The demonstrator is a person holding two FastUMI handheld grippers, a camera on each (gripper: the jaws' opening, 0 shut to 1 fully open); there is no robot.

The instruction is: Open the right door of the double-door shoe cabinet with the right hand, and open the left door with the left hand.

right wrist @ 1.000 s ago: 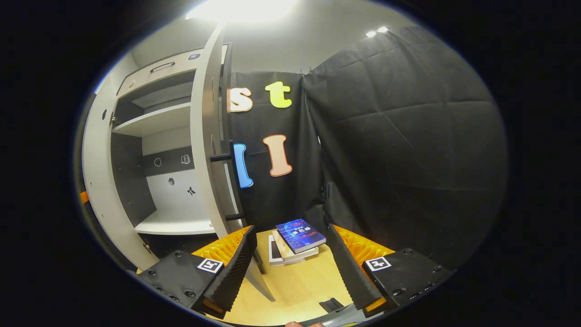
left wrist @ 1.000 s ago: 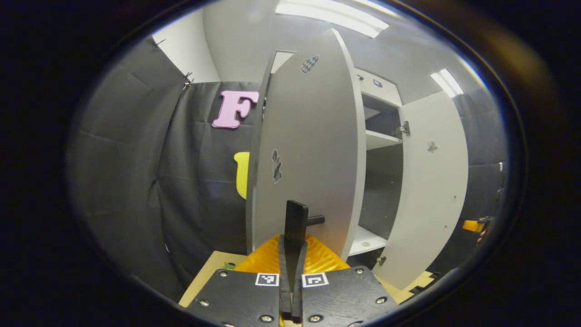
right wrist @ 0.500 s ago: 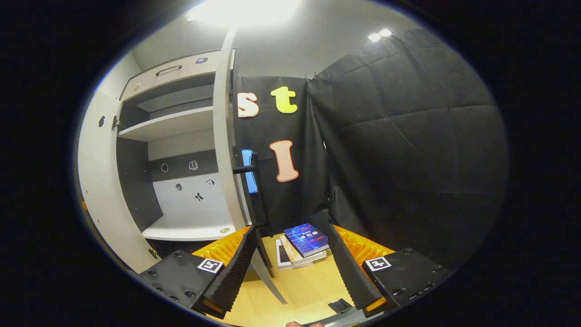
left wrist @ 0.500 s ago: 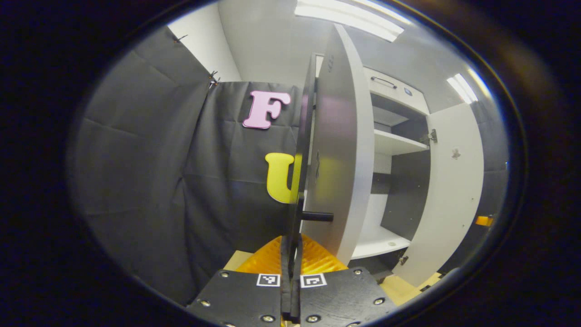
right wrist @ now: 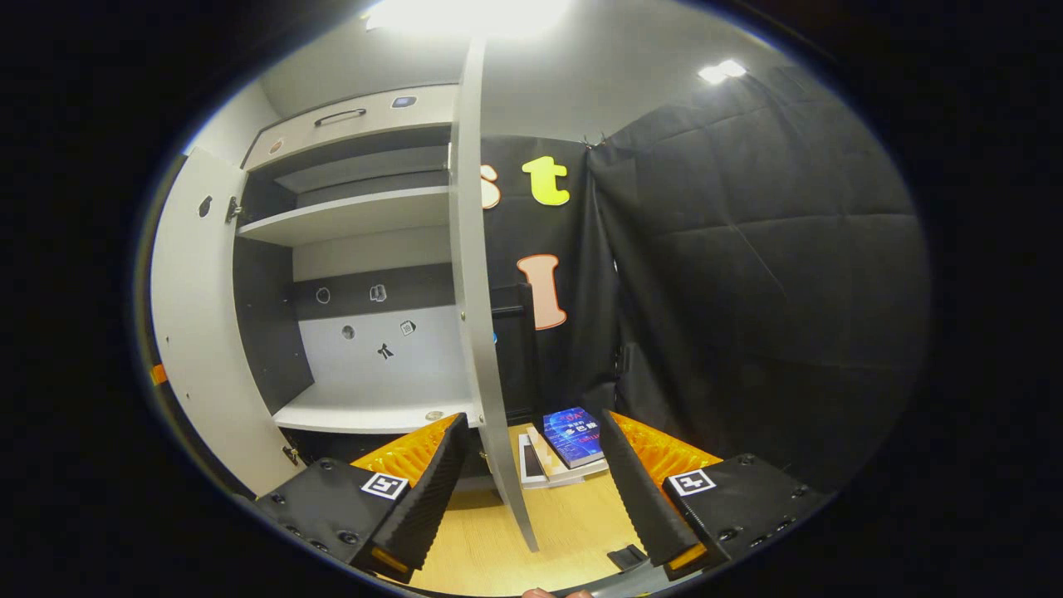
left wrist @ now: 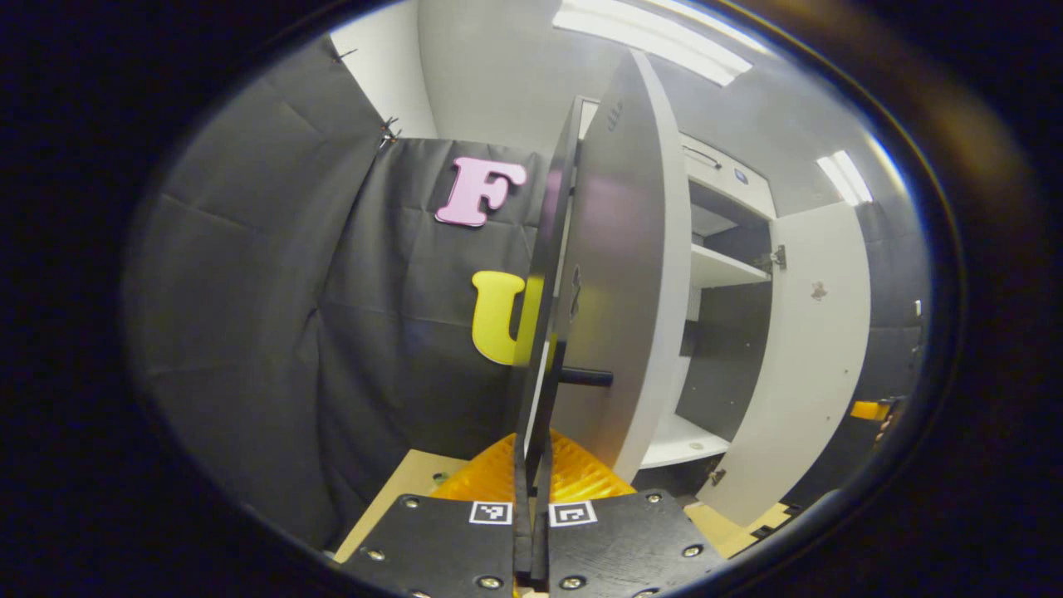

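A booth hung with black cloth over a pale wooden floor [right wrist: 515, 531] holds the shoe cabinet [right wrist: 365, 249], standing with both doors swung out. In the right gripper view its shelves [right wrist: 349, 216] look bare apart from a small round thing on the bottom board, too small to tell. The left door [left wrist: 619, 274] is seen almost edge-on in the left gripper view, its dark bar handle [left wrist: 540, 365] running down the near edge. The left gripper [left wrist: 531, 465] has its fingers pressed together on the lower end of that handle. The right door [right wrist: 473, 316] stands edge-on in the right gripper view, its handle [right wrist: 519, 340] on the far side. The right gripper [right wrist: 531, 482] is spread wide, holding nothing, the door's lower edge between its fingers but apart from them. Beyond, a stack of books [right wrist: 565, 444] lies on the floor
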